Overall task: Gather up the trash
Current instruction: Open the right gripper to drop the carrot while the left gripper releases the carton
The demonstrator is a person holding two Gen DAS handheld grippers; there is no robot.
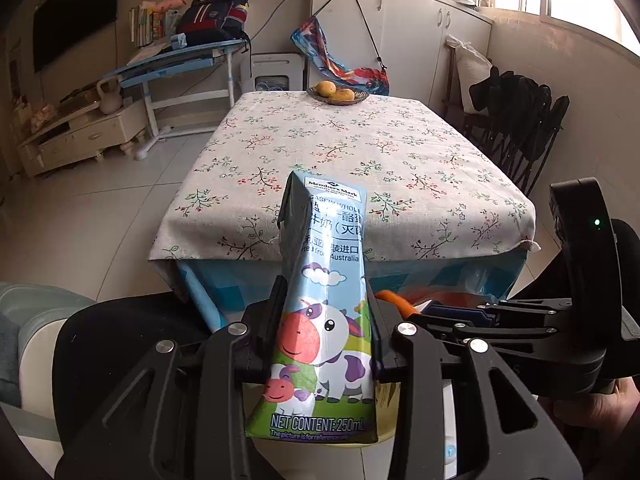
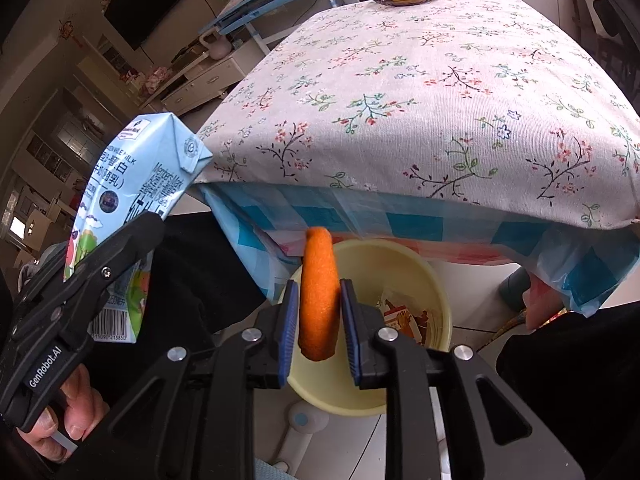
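below, right hand-held gripper [image 2: 319, 322] parted around carrot [image 2: 318, 292] over bin [image 2: 436, 280]; left [image 1: 326, 334] clamps carton [image 1: 324, 308].

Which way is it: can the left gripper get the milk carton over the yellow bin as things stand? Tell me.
Probably yes. The left gripper holds the milk carton just left of the yellow bin, with open air between them; only the right gripper and its orange piece crowd the opening.

Left tool [image 1: 326, 344] clamped, right tool [image 2: 319, 330] slackened, both angled downward.

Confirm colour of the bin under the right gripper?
Pale yellow bin, seen best in the right wrist view.
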